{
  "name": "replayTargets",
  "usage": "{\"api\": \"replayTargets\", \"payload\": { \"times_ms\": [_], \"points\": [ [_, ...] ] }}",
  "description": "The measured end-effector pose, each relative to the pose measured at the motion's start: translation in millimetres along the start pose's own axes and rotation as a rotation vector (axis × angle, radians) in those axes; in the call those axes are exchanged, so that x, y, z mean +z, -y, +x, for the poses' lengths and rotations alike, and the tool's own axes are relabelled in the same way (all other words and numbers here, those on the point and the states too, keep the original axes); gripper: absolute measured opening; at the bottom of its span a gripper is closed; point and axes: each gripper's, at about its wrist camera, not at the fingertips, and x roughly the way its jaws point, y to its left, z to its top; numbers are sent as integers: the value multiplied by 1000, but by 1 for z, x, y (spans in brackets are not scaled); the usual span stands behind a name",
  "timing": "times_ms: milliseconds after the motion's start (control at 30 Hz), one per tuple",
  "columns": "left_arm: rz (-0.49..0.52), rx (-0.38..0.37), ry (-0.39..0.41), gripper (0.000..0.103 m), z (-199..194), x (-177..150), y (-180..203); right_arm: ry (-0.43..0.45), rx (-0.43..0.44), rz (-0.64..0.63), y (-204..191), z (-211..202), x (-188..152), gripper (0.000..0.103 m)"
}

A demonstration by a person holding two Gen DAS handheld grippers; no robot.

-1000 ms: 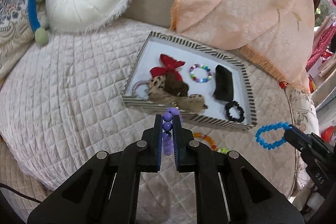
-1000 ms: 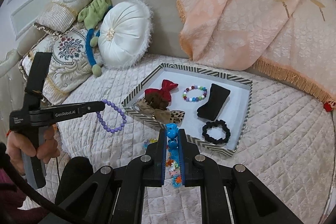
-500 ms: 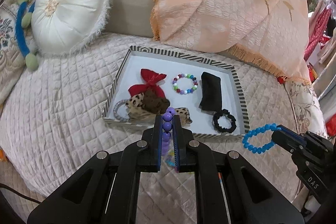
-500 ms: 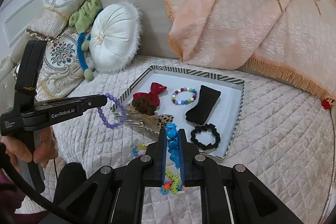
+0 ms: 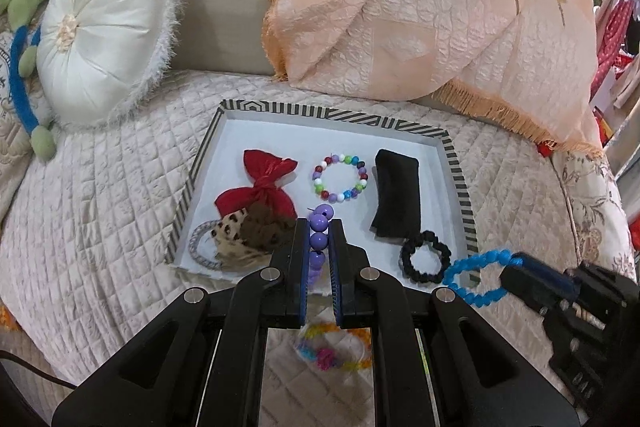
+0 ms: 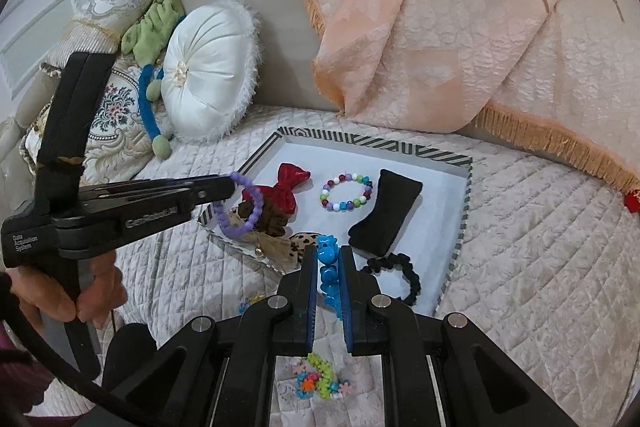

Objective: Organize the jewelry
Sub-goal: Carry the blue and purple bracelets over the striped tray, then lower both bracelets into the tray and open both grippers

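While the left claw point(image 5: 319, 227) pinches a strand of smooth, round purple beads point(image 5: 319, 223) between its flat black fingers, the purple bracelet hangs as a loop over the near left corner of the striped tray point(image 6: 464, 211) in the right wrist view. The right claw point(image 6: 329, 259) is clamped on a bracelet of glossy, knobbly blue beads point(image 6: 326, 255), which dangles as a ring above the tray's near right corner in the left wrist view. The tray is a shallow rectangle with a black-and-white striped rim and a plain white floor, resting on a quilted, diamond-stitched cream bedspread point(image 5: 100, 207). Inside it lie a shiny red fabric bow point(image 5: 264, 183), a ring of multicoloured round beads point(image 5: 340, 178), a soft black velvety pouch point(image 5: 396, 199), a crinkled black scrunchie point(image 5: 425, 261) and a leopard-print scrunchie point(image 5: 232, 231) beside a fuzzy brown one point(image 5: 266, 227). Near the claws, on the bedspread, sits a tangle of small bright plastic pieces point(image 6: 320, 379), possibly another bracelet. A round pleated satin cushion point(image 5: 100, 39) with a fuzzy edge lies far left; a fringed peach throw point(image 5: 420, 7) drapes far right.
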Motion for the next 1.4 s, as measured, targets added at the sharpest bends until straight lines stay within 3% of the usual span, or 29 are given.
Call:
{"api": "replayTargets", "payload": {
  "times_ms": [233, 433, 667, 1000, 1067, 1167, 1400],
  "points": [
    [-23, -29, -19, 8, 29, 17, 11, -50, 26, 11, 0, 36, 0, 9],
    [-51, -6, -56, 8, 69, 27, 13, -98, 61, 41, 5, 75, 1, 9],
    [-98, 49, -119, 8, 108, 20, -15, -168, -13, 82, 35, 118, -2, 9],
    [-135, 57, -138, 8, 121, 10, -32, -210, -12, 83, 34, 137, -12, 11],
    [-140, 57, -133, 11, 120, 9, -35, -197, -14, 79, 33, 131, -11, 15],
    [-150, 59, -138, 27, 116, 6, -37, -183, -21, 90, 35, 121, -11, 30],
    [-130, 65, -131, 35, 98, -1, -29, -159, -38, 91, 28, 103, -13, 31]
  ]
}}
